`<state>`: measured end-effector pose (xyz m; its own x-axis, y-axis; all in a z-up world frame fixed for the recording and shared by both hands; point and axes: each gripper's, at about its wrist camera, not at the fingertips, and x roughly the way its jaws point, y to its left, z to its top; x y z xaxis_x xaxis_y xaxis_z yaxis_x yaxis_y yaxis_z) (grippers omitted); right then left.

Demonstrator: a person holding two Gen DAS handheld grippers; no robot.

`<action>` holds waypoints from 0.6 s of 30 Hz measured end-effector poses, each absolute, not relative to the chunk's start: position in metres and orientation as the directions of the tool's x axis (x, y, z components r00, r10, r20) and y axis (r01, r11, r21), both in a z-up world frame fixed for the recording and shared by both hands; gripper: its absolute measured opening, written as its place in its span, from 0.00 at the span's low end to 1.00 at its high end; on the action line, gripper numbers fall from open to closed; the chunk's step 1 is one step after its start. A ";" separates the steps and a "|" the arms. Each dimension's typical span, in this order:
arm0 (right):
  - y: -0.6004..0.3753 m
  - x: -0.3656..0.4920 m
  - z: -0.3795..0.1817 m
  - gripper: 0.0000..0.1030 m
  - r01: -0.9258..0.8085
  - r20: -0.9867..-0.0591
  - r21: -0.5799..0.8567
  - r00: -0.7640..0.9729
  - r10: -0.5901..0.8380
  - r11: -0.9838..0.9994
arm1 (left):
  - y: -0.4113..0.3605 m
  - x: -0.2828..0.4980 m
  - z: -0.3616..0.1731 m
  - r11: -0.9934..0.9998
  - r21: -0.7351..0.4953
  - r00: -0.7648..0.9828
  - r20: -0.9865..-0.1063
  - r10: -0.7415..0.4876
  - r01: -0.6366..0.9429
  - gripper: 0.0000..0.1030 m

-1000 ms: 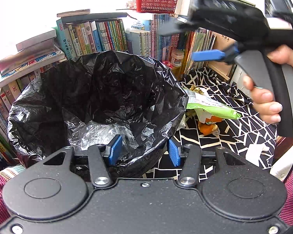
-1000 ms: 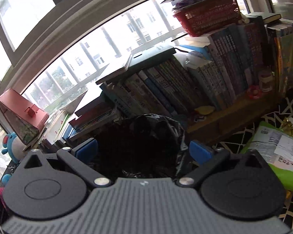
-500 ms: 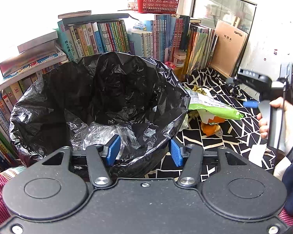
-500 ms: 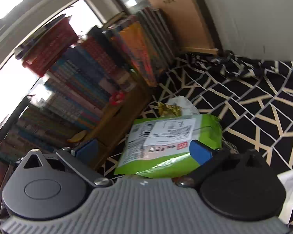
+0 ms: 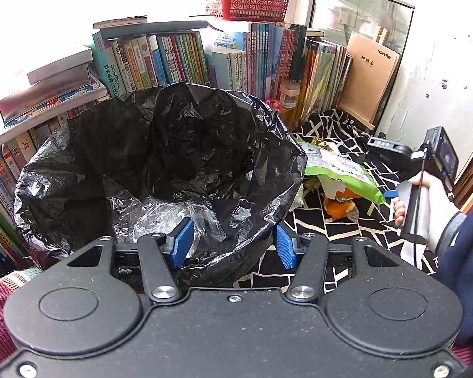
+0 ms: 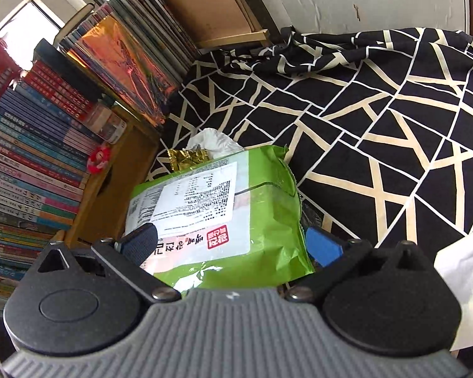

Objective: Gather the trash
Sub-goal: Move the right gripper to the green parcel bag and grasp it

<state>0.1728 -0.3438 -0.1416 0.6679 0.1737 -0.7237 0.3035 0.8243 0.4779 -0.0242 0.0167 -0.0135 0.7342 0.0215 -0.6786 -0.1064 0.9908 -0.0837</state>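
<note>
Fingers: right gripper spread, straddling green snack bag, pads clear; left gripper parted over bin liner | bag at 3 o'clock of liner | light, crinkly, slippery (likely near-empty) | pinch near edge.

Black bin bag: mouth open wide, rim crumpled, crumpled clear film lying inside at its 6 o'clock edge. Green packet: flat, label side up, white printed label and red stamp, lying on the black-and-cream cloth just beside the bag at its 3 o'clock. Gold wrapper and white crumpled paper touch the packet's 12 o'clock end. Orange peel lies partly under the packet.
</note>
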 end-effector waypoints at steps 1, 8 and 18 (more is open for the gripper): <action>-0.344 0.174 -0.144 1.00 0.311 -0.729 0.474 0.664 0.169 0.824 | 0.017 -0.024 -0.013 0.991 -0.084 0.734 -0.678 0.021 -0.106 0.51; -0.347 0.178 -0.157 1.00 0.346 -0.742 0.477 0.652 0.158 0.808 | 0.017 -0.025 -0.014 0.991 -0.085 0.735 -0.678 0.020 -0.105 0.51; -0.332 0.179 -0.147 0.99 0.269 -0.721 0.437 0.675 0.155 0.858 | 0.017 -0.025 -0.014 0.991 -0.081 0.734 -0.679 0.023 -0.106 0.52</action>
